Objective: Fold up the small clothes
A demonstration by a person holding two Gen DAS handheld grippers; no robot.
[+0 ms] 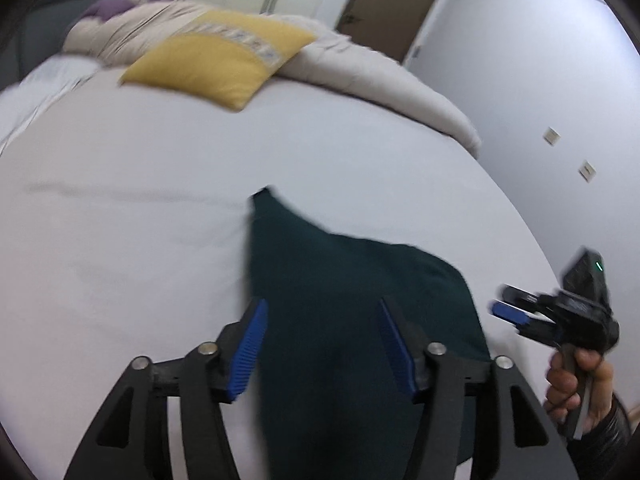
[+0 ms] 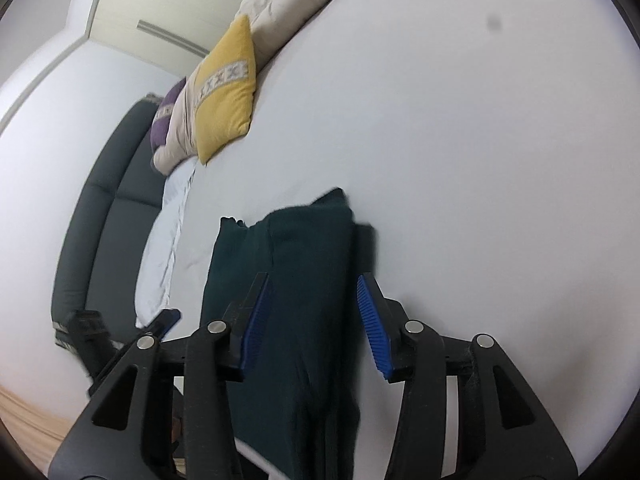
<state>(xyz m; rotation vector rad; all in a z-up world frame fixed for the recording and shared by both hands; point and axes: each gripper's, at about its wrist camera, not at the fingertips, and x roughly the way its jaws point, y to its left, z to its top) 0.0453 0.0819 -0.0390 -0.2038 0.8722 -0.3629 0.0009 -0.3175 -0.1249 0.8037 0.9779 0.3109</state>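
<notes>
We see the bed [image 1: 140,200] filling most of both views under a plain white sheet, a beige duvet [image 1: 360,68] bunched along its far edge and a yellow cushion [image 1: 220,60] lying beside it. Near us on the sheet lies the dark green garment [image 1: 340,300], folded into a long strip that runs between our fingers. Our left tool [image 1: 322,350] hangs over it with its blue pads spread wide, gripping nothing. Our right tool [image 2: 312,326] is likewise wide open above the same cloth, its pads on either side, holding nothing.
</notes>
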